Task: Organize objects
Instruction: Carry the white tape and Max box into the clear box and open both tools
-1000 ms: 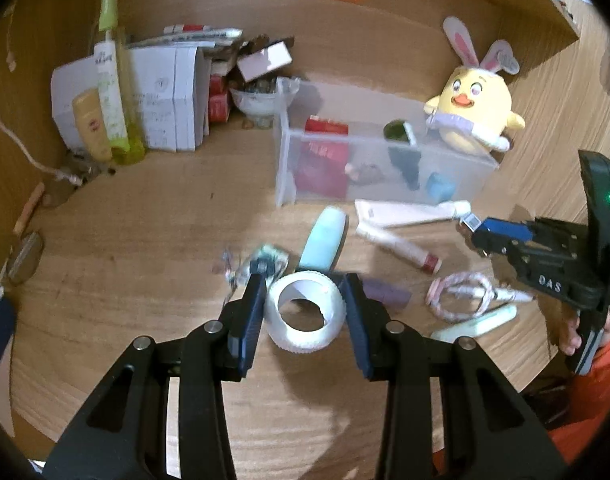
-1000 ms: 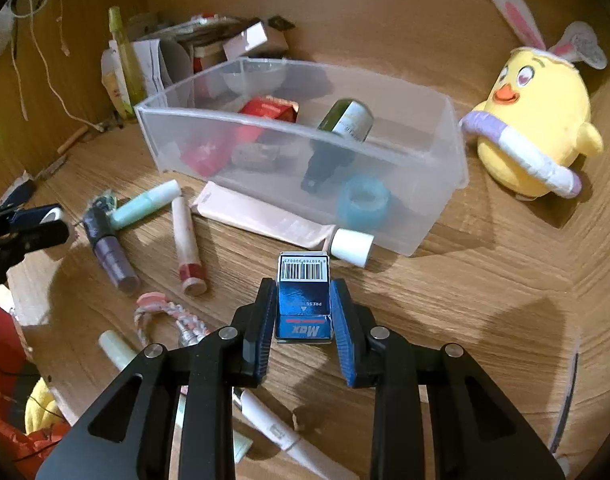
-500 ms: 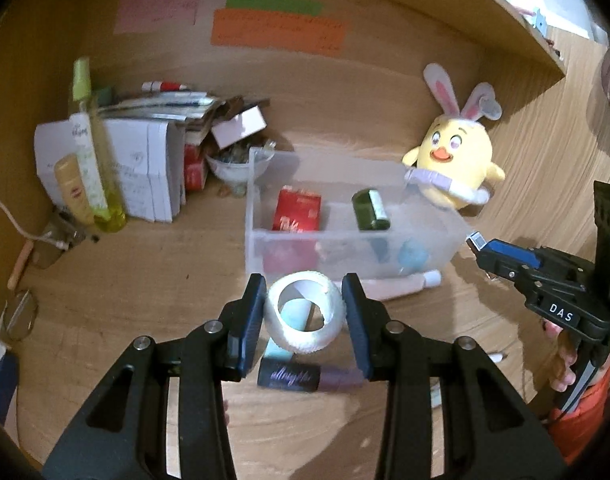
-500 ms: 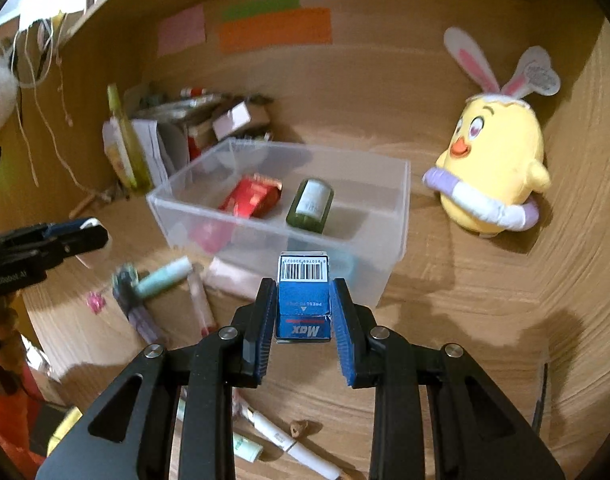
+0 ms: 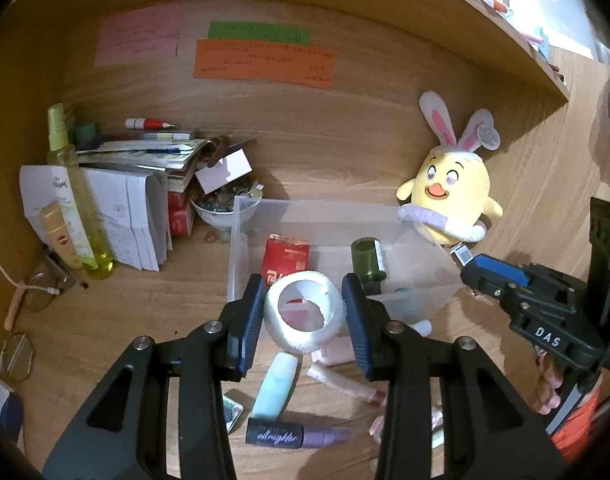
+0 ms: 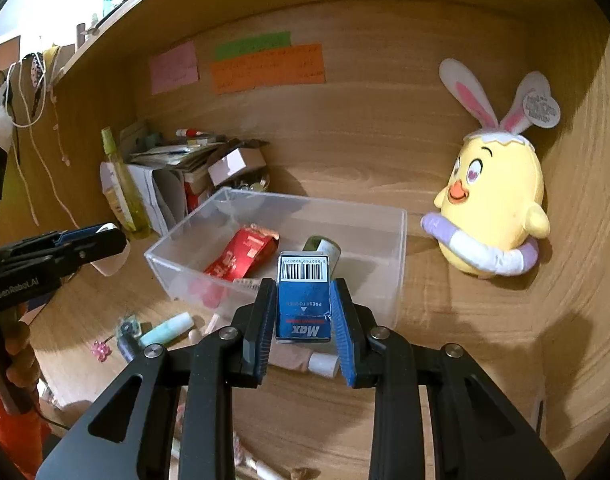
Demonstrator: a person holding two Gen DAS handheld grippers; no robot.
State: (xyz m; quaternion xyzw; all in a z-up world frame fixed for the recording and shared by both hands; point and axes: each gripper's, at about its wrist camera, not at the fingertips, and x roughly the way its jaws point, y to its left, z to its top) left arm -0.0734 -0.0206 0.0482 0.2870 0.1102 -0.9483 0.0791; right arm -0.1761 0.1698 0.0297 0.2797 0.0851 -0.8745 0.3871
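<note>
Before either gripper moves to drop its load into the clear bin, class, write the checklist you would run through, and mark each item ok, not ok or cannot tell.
1. Left gripper holds the white tape roll between both pads: ok.
2. Right gripper holds the blue box squarely: ok.
3. Clear bin is open at the top: ok.
4. Free floor space in the bin beside the red packet and green bottle: ok.
5. Both loads already directly above the bin: cannot tell.
6. Plush chick stands apart from the bin: ok.
</note>
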